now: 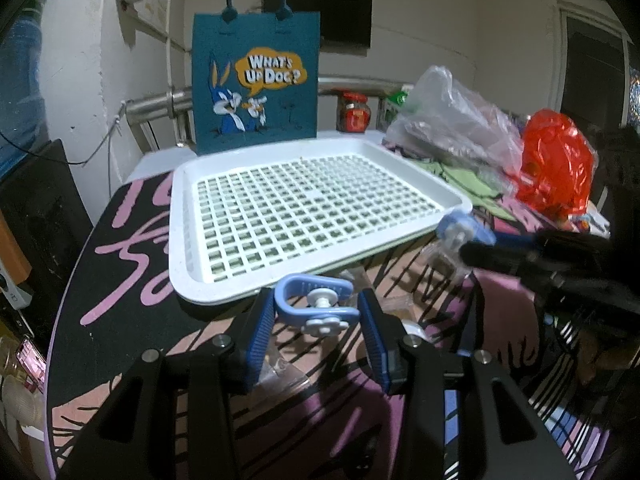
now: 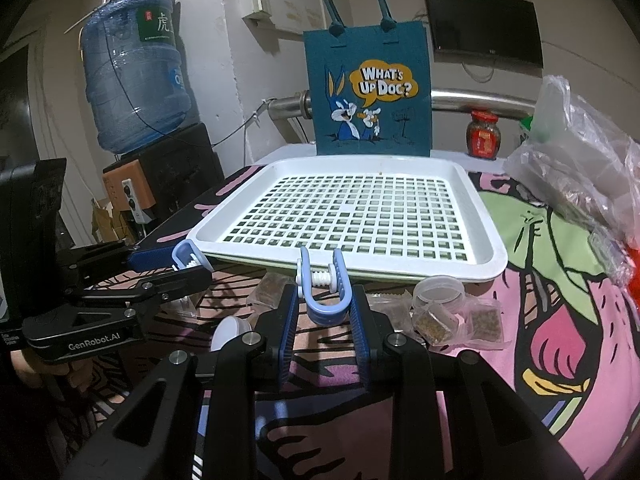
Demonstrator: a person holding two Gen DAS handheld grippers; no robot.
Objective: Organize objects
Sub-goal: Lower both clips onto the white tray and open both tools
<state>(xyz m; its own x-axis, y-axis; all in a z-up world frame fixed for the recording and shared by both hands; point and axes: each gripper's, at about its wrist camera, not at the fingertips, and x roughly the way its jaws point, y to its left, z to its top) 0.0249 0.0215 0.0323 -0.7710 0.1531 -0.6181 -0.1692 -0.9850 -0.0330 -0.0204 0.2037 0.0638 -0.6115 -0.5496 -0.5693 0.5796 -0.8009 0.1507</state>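
Two light-blue U-shaped screw clamps are held just above the tablecloth at the near edge of a white perforated tray (image 1: pixel 176 240) (image 2: pixel 492 240). My left gripper (image 1: pixel 316 300) is shut on one clamp (image 1: pixel 320 282), which lies flat with its white screw showing. My right gripper (image 2: pixel 323 294) is shut on the other clamp (image 2: pixel 324 314), held upright with its open end up. Each wrist view also shows the other side: the right gripper (image 1: pixel 466 240) with its clamp (image 1: pixel 480 232), and the left gripper (image 2: pixel 180 268) with its clamp (image 2: pixel 184 248). The tray has nothing in it.
A blue cartoon tote bag (image 1: pixel 256 80) (image 2: pixel 368 92) stands behind the tray. Brown cube packets (image 2: pixel 436 320) and a small clear cup (image 2: pixel 438 290) lie near the tray's front right. Clear plastic bags (image 1: pixel 452 120), a red bag (image 1: pixel 556 168) and a red-labelled jar (image 2: pixel 484 134) crowd the right.
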